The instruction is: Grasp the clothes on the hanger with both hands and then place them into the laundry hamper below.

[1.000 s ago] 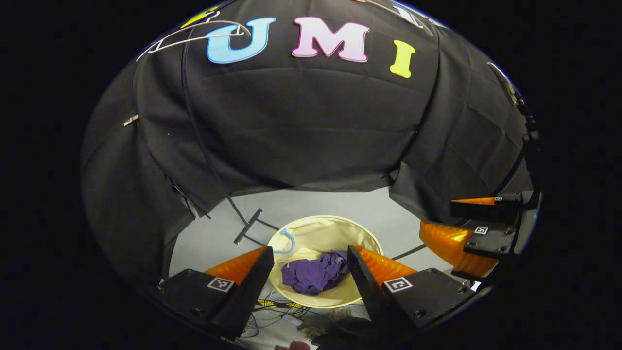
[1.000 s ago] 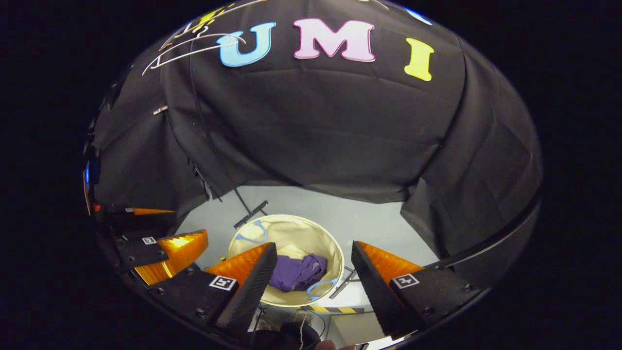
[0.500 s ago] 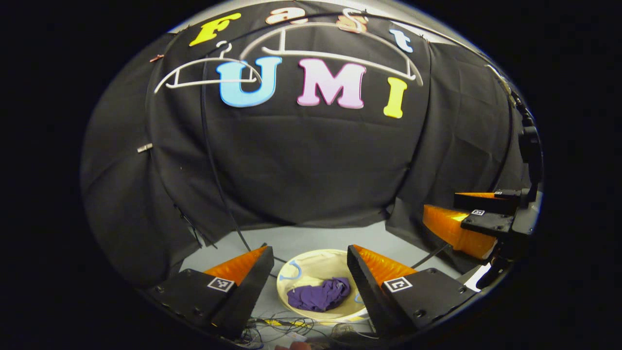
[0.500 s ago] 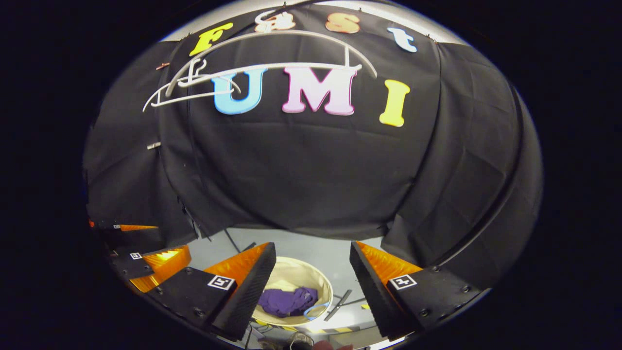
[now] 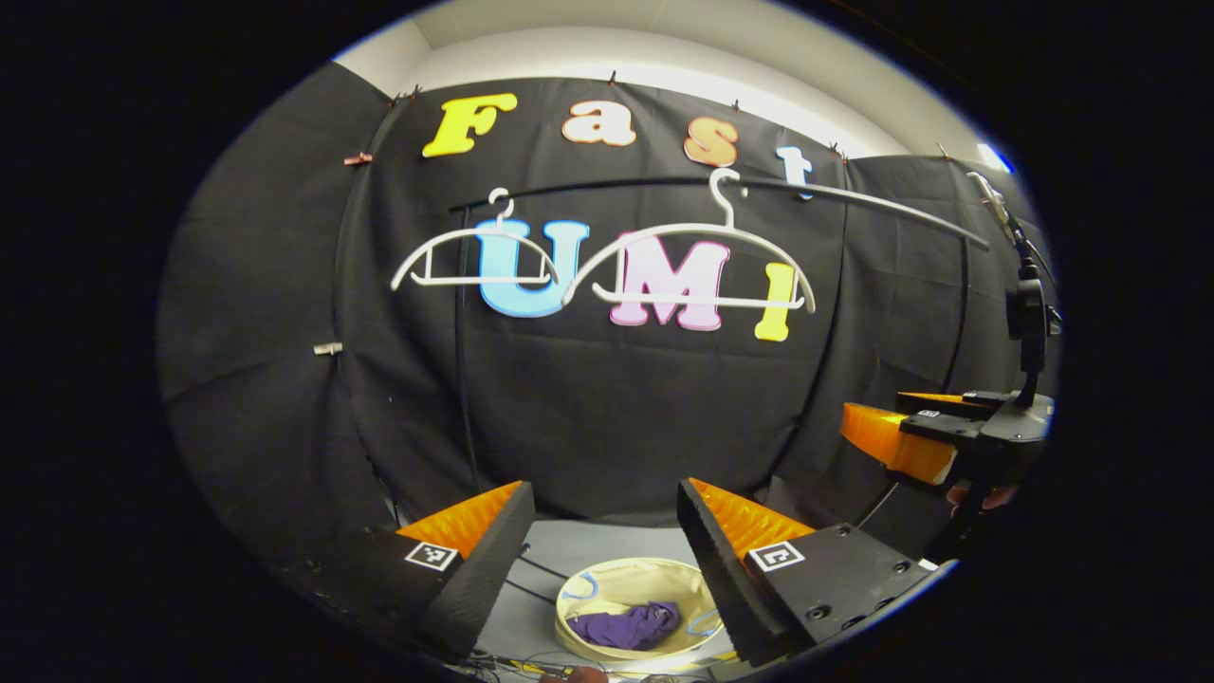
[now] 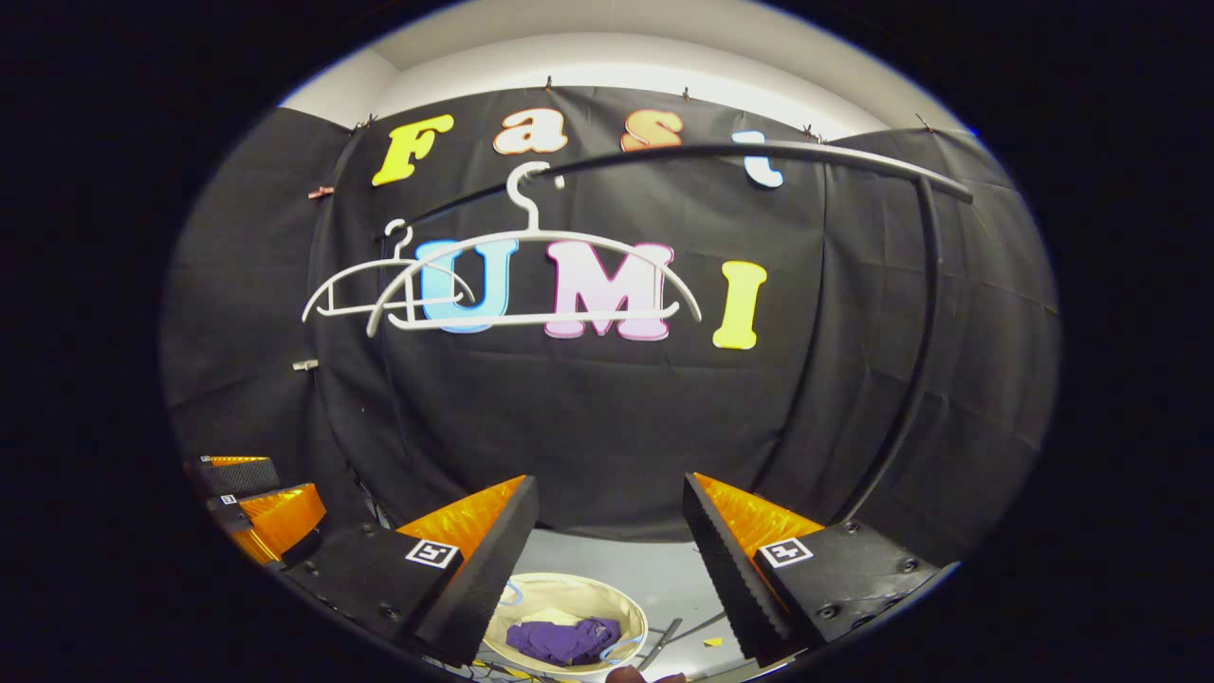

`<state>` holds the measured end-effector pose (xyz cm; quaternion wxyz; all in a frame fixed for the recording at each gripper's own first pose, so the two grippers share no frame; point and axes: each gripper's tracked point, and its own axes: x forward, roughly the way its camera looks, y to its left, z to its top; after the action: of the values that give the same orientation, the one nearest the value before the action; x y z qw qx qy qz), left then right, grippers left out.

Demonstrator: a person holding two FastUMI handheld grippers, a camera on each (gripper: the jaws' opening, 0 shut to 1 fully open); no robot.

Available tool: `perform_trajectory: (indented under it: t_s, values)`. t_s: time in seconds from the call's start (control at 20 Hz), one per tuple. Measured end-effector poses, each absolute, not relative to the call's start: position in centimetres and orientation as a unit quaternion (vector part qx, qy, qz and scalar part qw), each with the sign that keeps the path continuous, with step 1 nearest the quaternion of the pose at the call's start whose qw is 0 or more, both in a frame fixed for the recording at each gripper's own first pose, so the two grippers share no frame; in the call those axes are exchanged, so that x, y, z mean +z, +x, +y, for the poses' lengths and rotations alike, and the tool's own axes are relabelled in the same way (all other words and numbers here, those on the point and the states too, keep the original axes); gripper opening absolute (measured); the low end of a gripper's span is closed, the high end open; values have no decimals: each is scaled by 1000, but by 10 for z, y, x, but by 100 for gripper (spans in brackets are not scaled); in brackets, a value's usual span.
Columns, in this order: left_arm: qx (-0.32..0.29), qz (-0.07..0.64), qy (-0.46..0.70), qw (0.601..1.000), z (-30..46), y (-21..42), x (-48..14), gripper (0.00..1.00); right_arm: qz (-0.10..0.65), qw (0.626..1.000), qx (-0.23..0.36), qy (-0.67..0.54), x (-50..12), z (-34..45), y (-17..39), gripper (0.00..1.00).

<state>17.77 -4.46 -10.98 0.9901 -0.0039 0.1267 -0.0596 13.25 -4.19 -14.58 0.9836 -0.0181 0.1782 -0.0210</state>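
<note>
- Clothes (image 5: 628, 627), a crumpled purple heap with no clear long axis, lie inside the laundry hamper (image 5: 607, 593).
- Left gripper (image 5: 599, 507) and right gripper (image 6: 607, 501) are held level above the hamper, fingers spread, empty.
- Two bare hangers (image 5: 697, 270) hang high above it.

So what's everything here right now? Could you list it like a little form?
hangers: two white ones, both bare, the larger and the smaller, on a black rail
clothes: purple garment lying in the hamper
hamper: round, cream, on the floor below
left gripper: open, holding nothing
right gripper: open, holding nothing
</note>
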Motion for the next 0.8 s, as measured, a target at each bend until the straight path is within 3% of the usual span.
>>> perform_trajectory:
  t_s: [0.2, 0.45, 0.8]
  values:
    - [-66, 78, -11, 995, -40, 154, -63, 92, 130, 991, -25, -27, -95, -33, 127, 99]
    - [-75, 34, -9, 997, -38, 134, -12, 95, 70, 997, -16, -21, -32, -23, 114, 98]
    - [-67, 16, -5, 998, -36, 110, 12, 95, 6, 1000, -9, -27, 16, -13, 99, 99]
